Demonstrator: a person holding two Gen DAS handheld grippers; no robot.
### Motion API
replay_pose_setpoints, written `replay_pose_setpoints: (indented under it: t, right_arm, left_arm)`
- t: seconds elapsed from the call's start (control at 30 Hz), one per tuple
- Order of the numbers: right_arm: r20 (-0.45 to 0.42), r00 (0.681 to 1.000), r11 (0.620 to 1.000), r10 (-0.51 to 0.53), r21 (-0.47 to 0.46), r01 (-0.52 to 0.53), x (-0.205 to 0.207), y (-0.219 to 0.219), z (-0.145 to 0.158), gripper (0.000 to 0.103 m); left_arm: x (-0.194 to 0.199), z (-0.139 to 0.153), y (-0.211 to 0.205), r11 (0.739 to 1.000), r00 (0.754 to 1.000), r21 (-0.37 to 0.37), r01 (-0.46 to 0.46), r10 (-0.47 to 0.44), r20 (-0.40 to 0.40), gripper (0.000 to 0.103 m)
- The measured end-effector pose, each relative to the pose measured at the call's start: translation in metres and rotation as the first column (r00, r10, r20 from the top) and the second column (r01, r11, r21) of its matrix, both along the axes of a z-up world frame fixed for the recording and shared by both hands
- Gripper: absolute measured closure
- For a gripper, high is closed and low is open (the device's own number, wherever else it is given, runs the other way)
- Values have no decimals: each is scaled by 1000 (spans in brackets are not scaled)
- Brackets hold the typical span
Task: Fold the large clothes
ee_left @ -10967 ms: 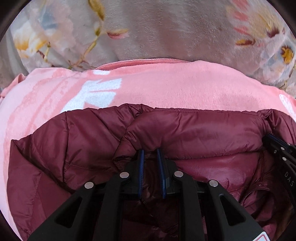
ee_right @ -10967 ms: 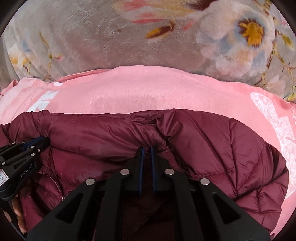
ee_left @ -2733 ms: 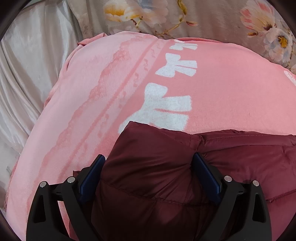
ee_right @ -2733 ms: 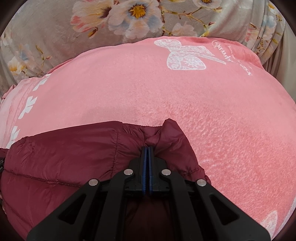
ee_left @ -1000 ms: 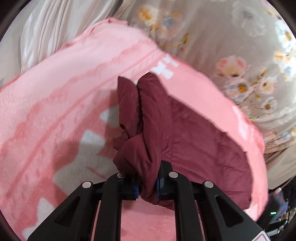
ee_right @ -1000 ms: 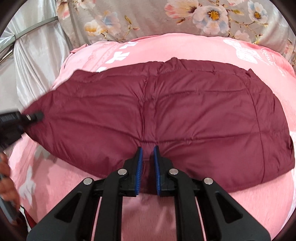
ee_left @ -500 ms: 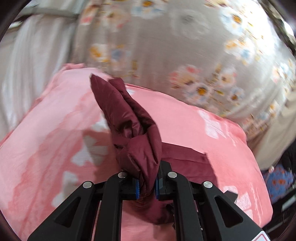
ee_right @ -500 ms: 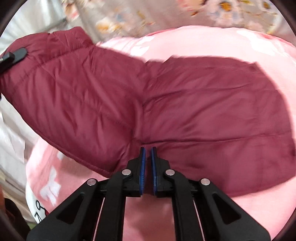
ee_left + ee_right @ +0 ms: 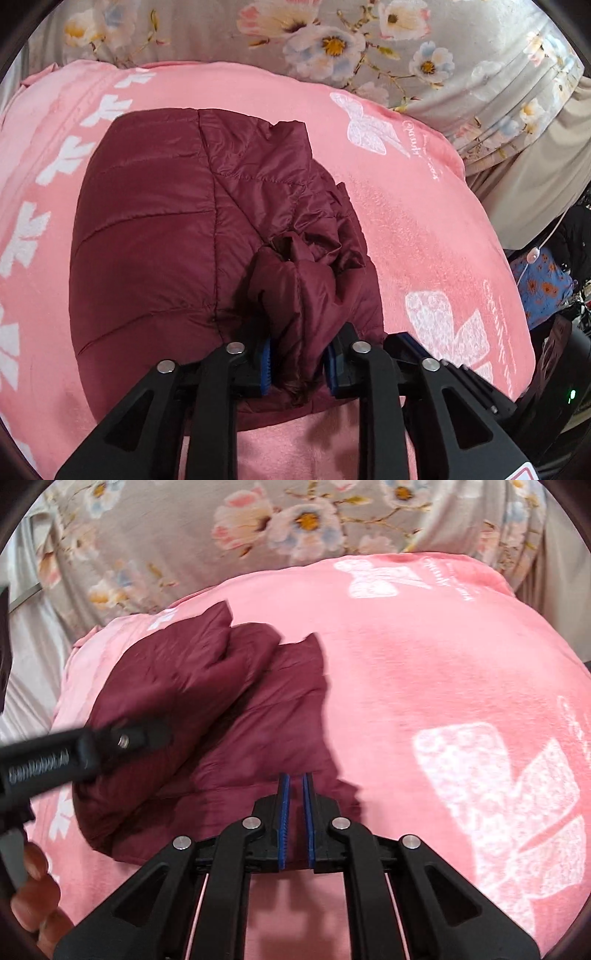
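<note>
Left hand-held gripper (image 9: pixel 297 363): my jaws are opening around a bunched fold of the maroon quilted puffer jacket (image 9: pixel 155 236), doubled over on the pink fleece blanket (image 9: pixel 417 206). Only the right view shows the right hand-held gripper (image 9: pixel 296 821) pinching its hem. A second ago the jacket lay spread flat.

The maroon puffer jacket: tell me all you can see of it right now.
The maroon puffer jacket looks like shiny quilted nylon with stitched panels. It lies folded over on itself on the pink blanket, one smooth panel uppermost and rumpled layers bunched along its right edge. A gathered fold sits between the left gripper, whose jaws are opening. In the right wrist view the right gripper is nearly shut over its near edge; whether it pinches fabric I cannot tell.
</note>
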State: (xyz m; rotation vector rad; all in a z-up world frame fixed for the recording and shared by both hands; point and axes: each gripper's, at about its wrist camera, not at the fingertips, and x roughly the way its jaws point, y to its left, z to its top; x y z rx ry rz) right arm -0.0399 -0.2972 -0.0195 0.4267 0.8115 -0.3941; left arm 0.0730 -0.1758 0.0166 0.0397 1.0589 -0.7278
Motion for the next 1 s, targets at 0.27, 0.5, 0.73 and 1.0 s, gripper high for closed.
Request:
replay_pose_setpoints:
  t: [0.27, 0.5, 0.73, 1.0]
  right_arm:
    - [123, 991, 998, 58, 5, -60, 5, -10, 41, 68]
    - [171, 967, 982, 190, -46, -185, 42, 19, 71, 52]
    - [30, 973, 970, 231, -82, -228, 76, 35, 44, 48]
    - [-68, 971, 969, 228, -77, -233, 79, 33, 6, 86]
  left_arm:
    - [-10, 67, 38, 988, 938, 37, -150, 130, 321, 26]
    - [29, 38, 81, 939, 927, 152, -309, 262, 267, 26]
    - [39, 5, 104, 906, 926, 229, -357, 309, 219, 28]
    - [36, -14, 104, 904, 936, 259, -341, 300, 186, 28]
